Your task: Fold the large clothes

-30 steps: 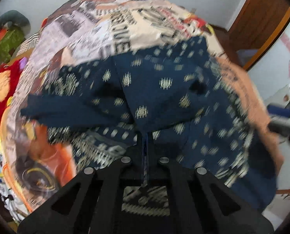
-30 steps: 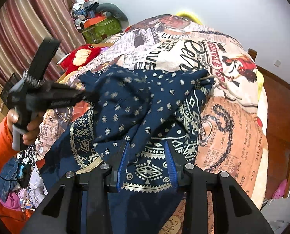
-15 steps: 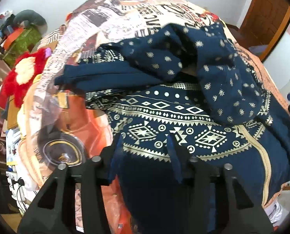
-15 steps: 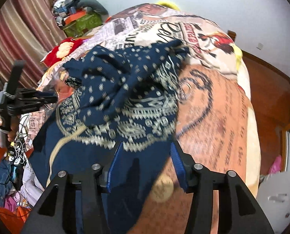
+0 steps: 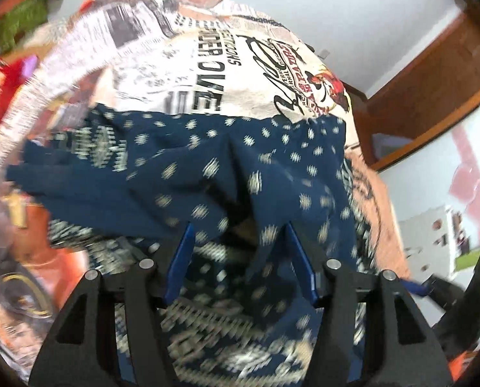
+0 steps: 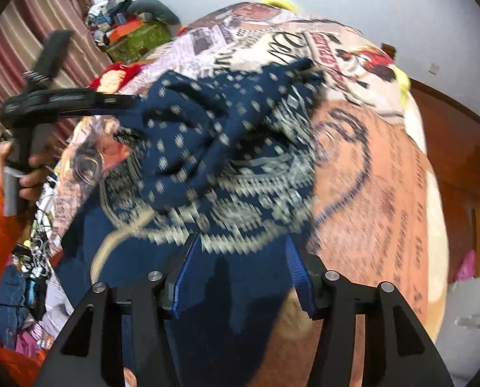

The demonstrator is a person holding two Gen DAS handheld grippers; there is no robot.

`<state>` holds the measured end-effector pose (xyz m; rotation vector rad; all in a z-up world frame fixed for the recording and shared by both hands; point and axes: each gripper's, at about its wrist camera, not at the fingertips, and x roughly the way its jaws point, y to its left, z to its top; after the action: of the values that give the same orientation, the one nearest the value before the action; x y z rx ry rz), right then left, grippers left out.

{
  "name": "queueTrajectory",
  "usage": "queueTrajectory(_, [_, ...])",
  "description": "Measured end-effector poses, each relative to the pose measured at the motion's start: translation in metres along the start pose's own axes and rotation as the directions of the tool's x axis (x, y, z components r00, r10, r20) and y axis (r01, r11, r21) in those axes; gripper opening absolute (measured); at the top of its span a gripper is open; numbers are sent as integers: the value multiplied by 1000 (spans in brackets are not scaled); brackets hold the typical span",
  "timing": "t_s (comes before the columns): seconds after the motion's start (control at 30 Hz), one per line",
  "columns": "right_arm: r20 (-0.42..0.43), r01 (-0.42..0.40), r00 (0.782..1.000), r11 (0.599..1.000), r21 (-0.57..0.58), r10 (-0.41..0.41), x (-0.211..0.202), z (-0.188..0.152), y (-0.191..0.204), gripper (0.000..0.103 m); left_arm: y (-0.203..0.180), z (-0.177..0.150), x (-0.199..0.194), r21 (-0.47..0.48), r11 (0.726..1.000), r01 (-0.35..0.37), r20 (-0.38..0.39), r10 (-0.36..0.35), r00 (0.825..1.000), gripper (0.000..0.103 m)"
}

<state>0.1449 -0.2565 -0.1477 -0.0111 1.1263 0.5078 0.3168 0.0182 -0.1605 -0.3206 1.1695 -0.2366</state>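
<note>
The large navy-blue garment with cream dots and a cream geometric border [image 5: 207, 187] lies on the bed with the printed newspaper-and-cartoon cover [image 5: 188, 74], bunched and not folded. The dotted part is heaped in loose humps over the bordered part, and I see no clean edge or flat rectangle anywhere. Judging from that, I'm early in the task: maybe one flap thrown over, but nothing squared up. Left to do, as I read it: spread it flat, bring the sides in, fold it down to a stack.

My left tongs [image 5: 238, 245] are apart and opening right now. Dotted cloth sits in the gap between the blue pads, which do not press on it as far as the blur lets me tell. The garment spreads ahead and to both sides of these tongs, its far edge against the big lettering on the cover.

My right tongs [image 6: 240, 258] are apart too, pads clear. The plain navy part of the garment lies under and between them, with the patterned border band just ahead and the dotted heap beyond that. The orange area of the bed cover is to their right.

From the right wrist view my left tongs' black body pokes into the heap from the left, my hand [image 6: 30, 167] on the handle. Both views are motion-blurred.
</note>
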Motion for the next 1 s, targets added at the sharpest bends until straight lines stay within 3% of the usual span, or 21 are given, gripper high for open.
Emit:
queueTrajectory(0.17, [1, -39, 999, 999, -18, 39, 29, 37, 8, 51, -1, 20, 30, -44, 995, 91, -46, -93, 995, 54])
queueTrajectory(0.23, [-8, -46, 999, 999, -13, 46, 44, 48, 10, 51, -5, 20, 36, -28, 995, 98, -66, -99, 993, 33])
queueTrajectory(0.3, [-22, -62, 998, 998, 4, 62, 58, 57, 9, 51, -11, 18, 38, 11, 997, 70, -77, -69, 995, 6])
queueTrajectory(0.47, [-49, -110, 992, 992, 59, 112, 83, 66, 6, 48, -10, 5, 19, 66, 997, 40, -22, -38, 999, 3])
queueTrajectory(0.6, [-58, -118, 991, 991, 58, 121, 90, 67, 6, 22, 1, -11, -5, 90, 996, -8, 21, 6, 1000, 3])
queueTrajectory(0.7, [-44, -124, 991, 991, 45, 126, 86, 68, 7, 13, 11, -29, -19, 104, 992, -69, 32, 66, 997, 2])
queueTrajectory(0.87, [-47, -118, 992, 992, 44, 120, 83, 69, 4, 9, 30, -60, -18, 116, 981, -157, 16, 156, 988, 1])
queueTrajectory(1.0, [-75, -89, 993, 995, 43, 92, 92, 64, 2, 9, 51, -82, 6, 113, 972, -206, -41, 211, 977, 1])
